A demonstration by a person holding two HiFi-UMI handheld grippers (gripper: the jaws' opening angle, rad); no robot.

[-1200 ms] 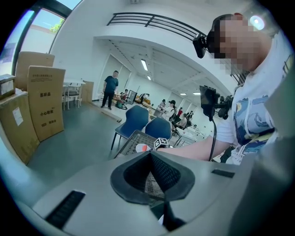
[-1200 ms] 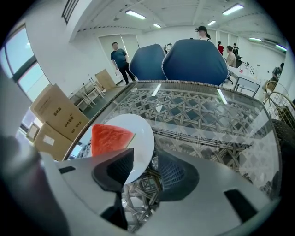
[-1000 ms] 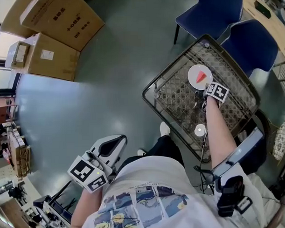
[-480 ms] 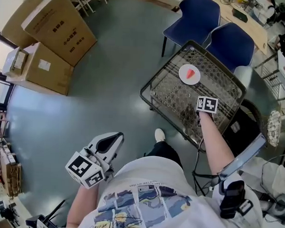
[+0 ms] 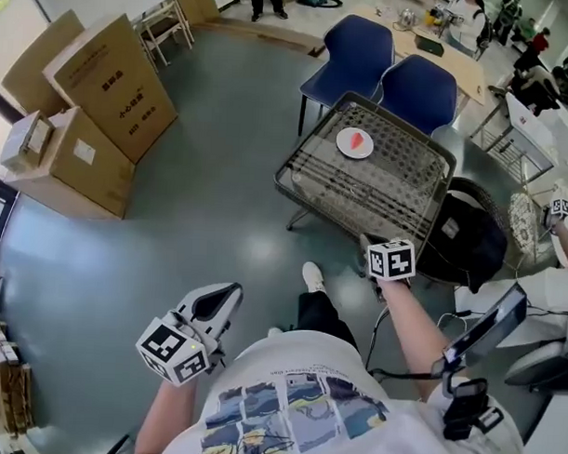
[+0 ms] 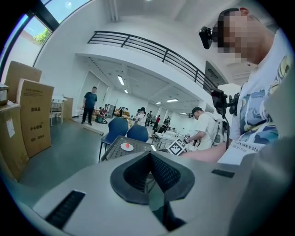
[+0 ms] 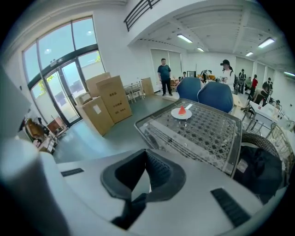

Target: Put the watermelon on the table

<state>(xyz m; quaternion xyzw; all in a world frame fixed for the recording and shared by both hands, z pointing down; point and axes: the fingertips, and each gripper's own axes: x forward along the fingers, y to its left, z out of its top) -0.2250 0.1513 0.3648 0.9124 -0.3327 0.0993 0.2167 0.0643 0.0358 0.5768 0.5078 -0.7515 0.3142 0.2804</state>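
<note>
Right gripper [image 5: 387, 262] has pulled back from the table [image 5: 397, 193], jaws just closed on nothing; left gripper [image 6: 148, 161] also shut, empty. Watermelon [image 5: 359, 139] slice sits on plate [image 5: 345, 147], well ahead of right gripper. Likely light, soft, slippery, so pinch gently across flat sides.

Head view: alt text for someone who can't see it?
A watermelon slice sits on a plate on a table beside two blue chairs. Left hand-held gripper and right hand-held gripper are shut, empty, off the table.
</note>
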